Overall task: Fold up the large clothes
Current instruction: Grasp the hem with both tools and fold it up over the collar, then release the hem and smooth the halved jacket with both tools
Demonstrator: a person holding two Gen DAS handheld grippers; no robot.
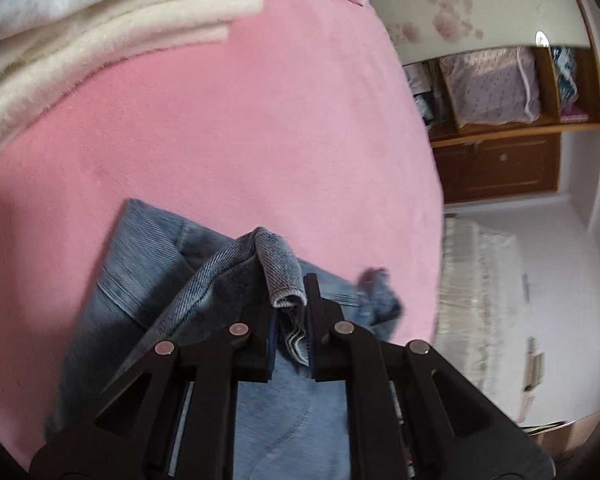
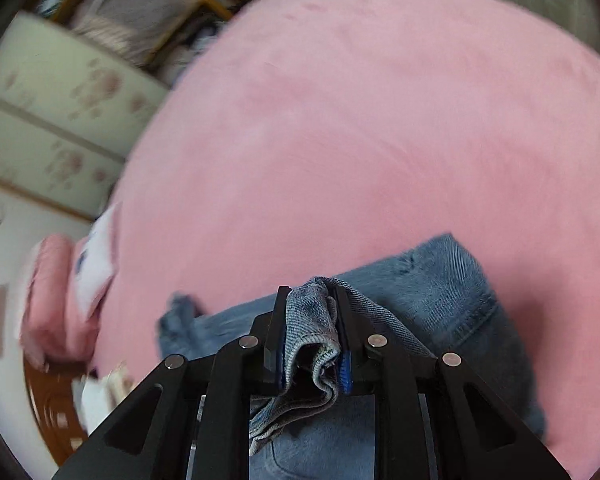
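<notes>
Showing cream blankets only from left; both tools pinch jeans.

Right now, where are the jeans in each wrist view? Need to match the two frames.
Left wrist: jeans lie lower centre on the pink bedspread, a bunched hem pinched by the left gripper.
Right wrist: jeans lie lower centre to lower right, a bunched edge pinched by the right gripper.
Shared landmark: the floral wardrobe door, upper right in the left view, left in the right view.

A pink bedspread carries folded cream blankets, near a wooden cupboard.
</notes>
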